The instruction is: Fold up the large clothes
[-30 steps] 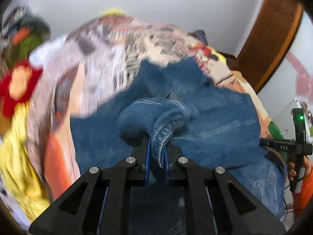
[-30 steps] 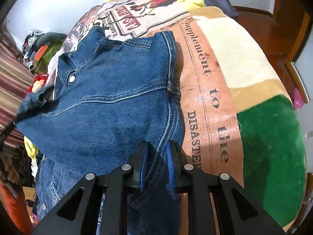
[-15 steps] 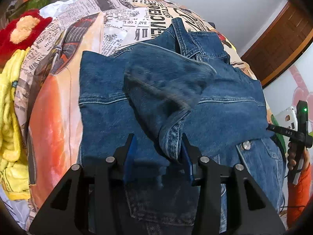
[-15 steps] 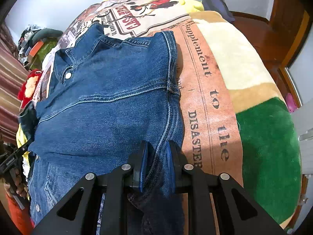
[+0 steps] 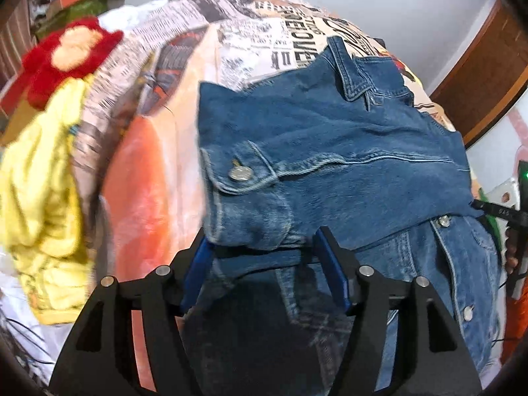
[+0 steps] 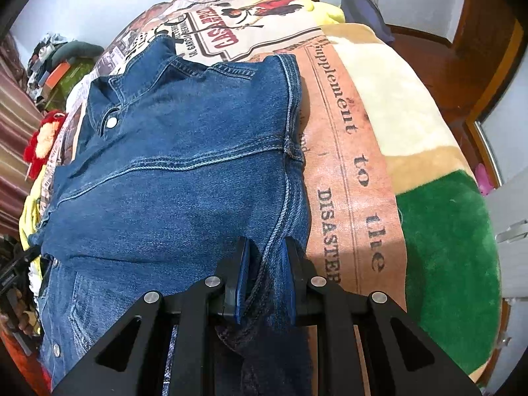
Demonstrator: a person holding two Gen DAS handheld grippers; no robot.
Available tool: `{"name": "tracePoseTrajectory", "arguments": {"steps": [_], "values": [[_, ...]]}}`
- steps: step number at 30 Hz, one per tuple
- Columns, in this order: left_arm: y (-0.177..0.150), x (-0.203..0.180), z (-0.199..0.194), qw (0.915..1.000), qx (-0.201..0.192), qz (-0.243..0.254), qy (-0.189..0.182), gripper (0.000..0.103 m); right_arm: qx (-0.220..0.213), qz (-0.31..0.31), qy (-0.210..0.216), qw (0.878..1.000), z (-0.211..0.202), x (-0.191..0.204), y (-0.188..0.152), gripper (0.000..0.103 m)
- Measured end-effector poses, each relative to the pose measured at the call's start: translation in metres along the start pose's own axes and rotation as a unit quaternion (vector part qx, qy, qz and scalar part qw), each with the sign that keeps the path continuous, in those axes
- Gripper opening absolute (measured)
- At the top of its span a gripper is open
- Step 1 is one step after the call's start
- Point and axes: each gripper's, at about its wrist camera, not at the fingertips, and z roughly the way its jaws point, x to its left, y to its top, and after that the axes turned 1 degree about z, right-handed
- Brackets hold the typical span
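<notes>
A blue denim jacket [image 5: 330, 151] lies spread on a bed with a newspaper-print blanket [image 5: 250, 33]. One sleeve is folded across the jacket, its buttoned cuff [image 5: 241, 173] at the left. My left gripper [image 5: 264, 254] is open, its blue pads on either side of the cuff's lower edge. In the right wrist view the jacket [image 6: 184, 165] fills the left half. My right gripper [image 6: 265, 260] has slightly parted jaws with a denim seam between them at the jacket's right side.
A yellow cloth [image 5: 46, 204] and a red plush toy [image 5: 66, 56] lie at the bed's left side. A green patch of blanket [image 6: 445, 247] is at the right. A dark bundle [image 6: 366, 6] sits at the far end by wooden furniture [image 6: 488, 33].
My left gripper carried the sleeve across the jacket, opened and let it go; the sleeve now lies flat. My right gripper's jaws have parted slightly around the seam.
</notes>
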Motion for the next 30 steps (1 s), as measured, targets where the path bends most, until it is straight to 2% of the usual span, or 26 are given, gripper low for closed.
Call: {"name": "tracePoseTrajectory", "arguments": {"steps": [3,6,9,13,16,18,20,21,24,27,30], "values": [[0.005,0.008,-0.011,0.9992,-0.011,0.009,0.037,0.064,0.005,-0.015,-0.015,1.000,-0.002,0.005,0.003,0.015],[0.017,0.018,-0.020,0.9986,-0.023,0.007,0.047,0.065,-0.001,-0.035,-0.024,0.999,-0.010,0.010,0.010,0.015],[0.032,0.018,-0.020,0.9975,-0.034,0.015,0.060,0.068,-0.019,-0.038,-0.014,0.999,-0.022,0.016,0.019,0.015],[0.045,0.009,-0.007,0.9974,-0.035,0.033,0.054,0.078,-0.034,-0.065,-0.010,0.997,-0.025,0.036,0.033,0.015],[0.047,0.003,0.016,0.9979,-0.011,0.043,0.048,0.079,-0.017,-0.097,-0.036,0.995,-0.005,0.050,0.037,0.015],[0.045,0.000,0.032,0.9969,0.007,0.050,0.061,0.079,-0.009,-0.117,-0.061,0.991,0.011,0.054,0.036,0.015],[0.039,0.002,0.047,0.9956,0.026,0.058,0.069,0.081,-0.023,-0.141,-0.069,0.987,0.014,0.056,0.033,0.015],[0.034,0.005,0.052,0.9954,0.030,0.058,0.070,0.086,-0.028,-0.149,-0.072,0.986,0.013,0.056,0.031,0.015],[0.026,0.013,0.052,0.9960,0.015,0.053,0.071,0.096,-0.038,-0.168,-0.093,0.981,0.012,0.053,0.025,0.015],[0.023,0.019,0.050,0.9975,0.018,0.039,0.056,0.097,-0.050,-0.178,-0.108,0.977,0.008,0.050,0.018,0.015],[0.020,0.017,0.049,0.9974,0.017,0.042,0.056,0.097,-0.055,-0.187,-0.126,0.973,0.006,0.051,0.013,0.015]]}}
